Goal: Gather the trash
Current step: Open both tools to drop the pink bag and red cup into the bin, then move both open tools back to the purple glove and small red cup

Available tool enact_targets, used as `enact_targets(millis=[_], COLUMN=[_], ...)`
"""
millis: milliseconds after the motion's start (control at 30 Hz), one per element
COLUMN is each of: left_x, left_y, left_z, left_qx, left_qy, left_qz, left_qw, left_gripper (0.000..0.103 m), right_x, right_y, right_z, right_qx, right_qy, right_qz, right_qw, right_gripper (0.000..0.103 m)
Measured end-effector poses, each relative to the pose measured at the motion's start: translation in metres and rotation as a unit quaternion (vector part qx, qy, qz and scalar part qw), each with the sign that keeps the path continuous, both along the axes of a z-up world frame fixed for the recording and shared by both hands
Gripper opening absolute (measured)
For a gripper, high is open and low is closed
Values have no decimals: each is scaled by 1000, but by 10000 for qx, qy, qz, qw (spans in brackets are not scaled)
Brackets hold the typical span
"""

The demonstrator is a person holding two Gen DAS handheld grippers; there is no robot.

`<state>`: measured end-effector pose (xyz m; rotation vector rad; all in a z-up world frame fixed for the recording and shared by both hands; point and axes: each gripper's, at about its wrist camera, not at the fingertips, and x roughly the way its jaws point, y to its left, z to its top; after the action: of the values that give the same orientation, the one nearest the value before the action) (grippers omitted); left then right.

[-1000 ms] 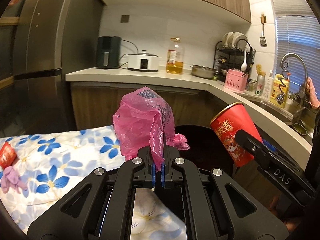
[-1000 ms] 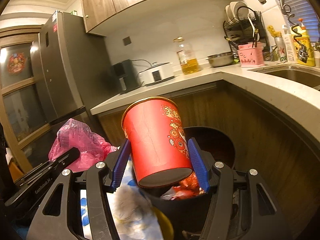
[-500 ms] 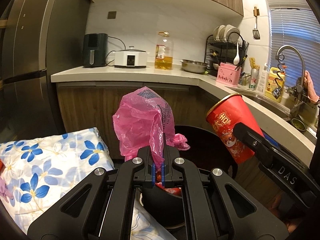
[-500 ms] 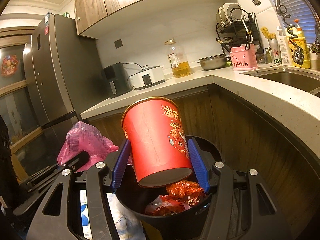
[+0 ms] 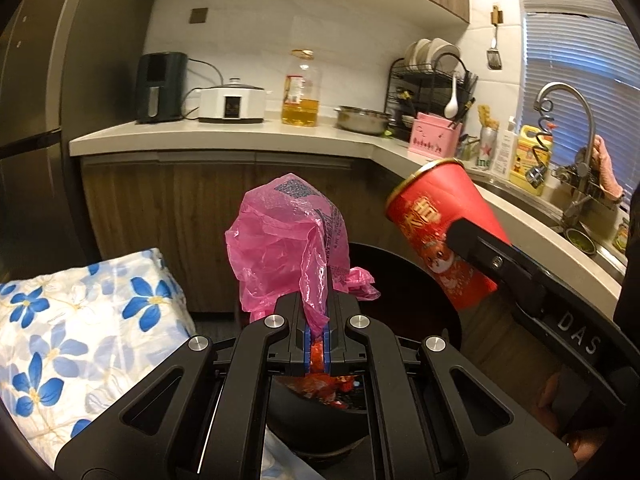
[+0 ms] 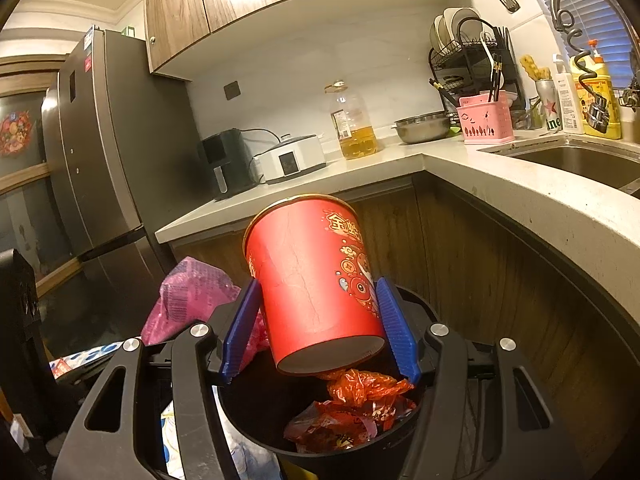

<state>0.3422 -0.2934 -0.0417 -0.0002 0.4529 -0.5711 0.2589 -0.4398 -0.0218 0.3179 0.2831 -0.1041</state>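
My left gripper (image 5: 317, 330) is shut on a crumpled pink plastic bag (image 5: 286, 240), which stands up above its blue pads over the near rim of a black round trash bin (image 5: 408, 272). The same pink bag (image 6: 192, 300) shows at the left of the right wrist view. My right gripper (image 6: 318, 328) is shut on a red paper cup (image 6: 316, 280) with printed figures, tilted, its base over the black bin (image 6: 256, 412). Red wrappers (image 6: 356, 408) lie inside the bin. From the left wrist view the red cup (image 5: 440, 236) hangs at the right, above the bin.
A table with a blue-flowered cloth (image 5: 80, 320) sits left of the bin. Behind it runs a wooden cabinet under a pale L-shaped counter (image 5: 240, 136) with an oil bottle (image 5: 301, 92), cooker, steel bowl, dish rack and sink (image 6: 572, 160). A dark fridge (image 6: 104, 160) stands left.
The left gripper has carried the pink bag to the right, off the flowered cloth and over the bin. The right gripper has edged further over the bin, whose red wrappers now show more fully.
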Motion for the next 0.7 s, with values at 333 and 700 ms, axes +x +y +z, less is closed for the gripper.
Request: enact_targets(millis=[333,700], left_x=[2,-4], left_y=[-1,44], left_z=[-4,5], left_qx=[-47,-381], left_qy=[2,-145], left_qz=[-12,785], left_qw=[10000,9961], left_gripper=[60,87], right_x=[7,12], right_y=[-4,-2], right_z=[-2,-4], right_qx=[74,128], right_qy=[31,75], right_qz=[-36,-12], right_qw=[10000,9999], right_gripper=[61,70])
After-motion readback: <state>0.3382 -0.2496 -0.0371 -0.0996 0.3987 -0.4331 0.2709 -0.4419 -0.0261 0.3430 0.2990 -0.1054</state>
